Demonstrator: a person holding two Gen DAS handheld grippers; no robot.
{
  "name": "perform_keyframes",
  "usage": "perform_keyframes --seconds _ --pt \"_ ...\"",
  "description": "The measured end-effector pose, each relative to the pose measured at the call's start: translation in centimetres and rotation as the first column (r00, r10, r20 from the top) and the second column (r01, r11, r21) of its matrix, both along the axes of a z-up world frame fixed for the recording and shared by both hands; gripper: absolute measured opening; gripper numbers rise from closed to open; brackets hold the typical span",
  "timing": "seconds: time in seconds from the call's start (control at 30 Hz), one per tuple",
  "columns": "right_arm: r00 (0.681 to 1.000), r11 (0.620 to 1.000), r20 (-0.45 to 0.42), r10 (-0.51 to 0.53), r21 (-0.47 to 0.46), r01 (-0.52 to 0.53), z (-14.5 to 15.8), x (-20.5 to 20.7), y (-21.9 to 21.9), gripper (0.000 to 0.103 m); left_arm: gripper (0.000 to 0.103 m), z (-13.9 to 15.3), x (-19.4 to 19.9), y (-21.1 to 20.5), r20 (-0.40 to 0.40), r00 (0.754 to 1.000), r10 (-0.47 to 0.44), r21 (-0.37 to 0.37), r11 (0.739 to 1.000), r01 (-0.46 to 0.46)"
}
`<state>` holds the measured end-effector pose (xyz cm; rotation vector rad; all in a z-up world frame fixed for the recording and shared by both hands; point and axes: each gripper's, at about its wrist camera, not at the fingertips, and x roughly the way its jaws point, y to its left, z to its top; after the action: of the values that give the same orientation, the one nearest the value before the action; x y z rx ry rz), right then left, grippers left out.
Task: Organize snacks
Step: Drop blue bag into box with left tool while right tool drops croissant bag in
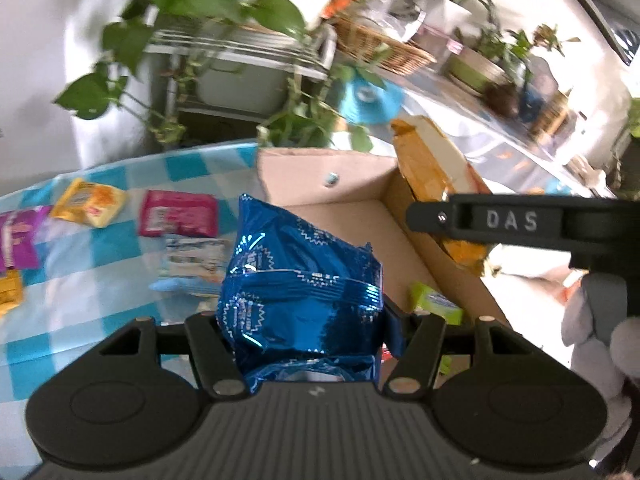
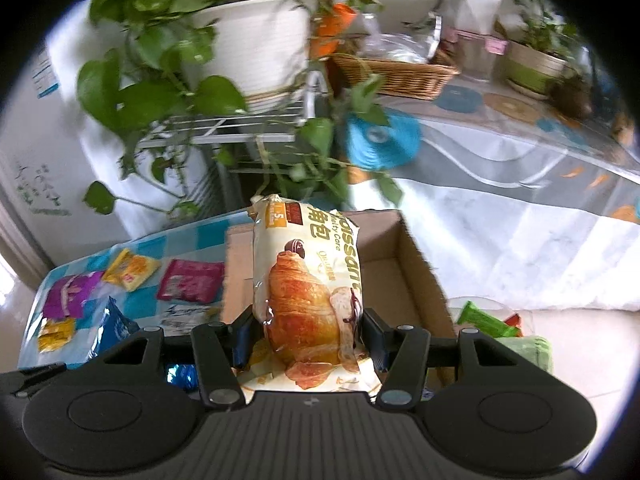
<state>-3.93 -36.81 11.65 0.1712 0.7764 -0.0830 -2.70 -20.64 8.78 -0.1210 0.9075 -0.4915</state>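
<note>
From the left wrist view, the left gripper (image 1: pixel 308 320) has its jaws closed on a shiny blue bag (image 1: pixel 300 280), which stands up between the fingers and hangs over the near left corner of an open cardboard box (image 1: pixel 344 212). A small green pack (image 1: pixel 434 304) lies inside the box by its right wall. To the left of the box, on the blue-and-white checked cloth (image 1: pixel 80 280), lie a pink packet (image 1: pixel 178 214), a yellow packet (image 1: pixel 90 202), a purple packet (image 1: pixel 16 240) at the edge, and a pale blue-and-white packet (image 1: pixel 192 264) just beside the blue bag. On the right, the other gripper's black finger reaches in across the box's right wall, pinching the croissant bag (image 1: pixel 432 172), which rises above that wall. Leafy plants (image 1: pixel 192 12) and a wicker basket (image 1: pixel 380 46) stand blurred behind. From the right wrist view, the right gripper (image 2: pixel 310 336) has its jaws shut tight on the croissant bag (image 2: pixel 310 288), held upright, its top leaning a little left, in front of the box (image 2: pixel 416 276). The box floor that shows looks bare. The pink packet (image 2: pixel 190 280), yellow packet (image 2: pixel 130 268) and purple packet (image 2: pixel 66 294) lie on the cloth (image 2: pixel 140 304) to the left, and the blue bag (image 2: pixel 116 328) shows at the lower left beside the gripper's frame. Right of the box, a green wrapper (image 2: pixel 484 322) rests near something green and soft.
</note>
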Motion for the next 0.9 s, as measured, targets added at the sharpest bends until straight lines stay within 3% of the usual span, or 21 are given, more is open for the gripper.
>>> perform_keyframes --seconds 0.4,0.47,0.53,0.6,0.67,0.9 --pt "0.998 0.998 -0.019 -0.055 0.013 0.056 -0.4 -0.6 -2.2 0.061 0.062 -1.5 -0.4 -4.2 -0.064 0.987 -0.144 -0.046 0.989 0.141" --pt "0.997 0.998 -0.028 -0.066 0.015 0.066 -0.5 -0.5 -2.4 0.061 0.067 -1.9 -0.6 -4.9 -0.07 0.983 -0.169 -0.058 0.985 0.165" --pt "0.996 0.997 -0.025 -0.08 0.014 0.08 -0.5 -0.5 -2.5 0.061 0.081 -2.1 -0.8 -5.1 -0.073 0.98 -0.186 -0.075 0.981 0.18" --pt "0.996 0.996 -0.023 -0.087 0.018 0.088 -0.6 -0.5 -2.6 0.068 0.085 -2.0 -0.9 -5.0 -0.067 0.979 -0.191 -0.087 0.979 0.185" --pt "0.995 0.995 -0.022 -0.094 0.021 0.095 -0.5 -0.5 -2.6 0.076 0.085 -1.8 -1.0 -4.9 -0.06 0.98 -0.19 -0.088 0.979 0.184" --pt "0.996 0.995 -0.005 -0.09 0.033 0.09 -0.3 -0.4 -2.4 0.078 0.085 -0.8 -1.4 -3.6 -0.04 0.984 -0.175 -0.059 0.983 0.172"
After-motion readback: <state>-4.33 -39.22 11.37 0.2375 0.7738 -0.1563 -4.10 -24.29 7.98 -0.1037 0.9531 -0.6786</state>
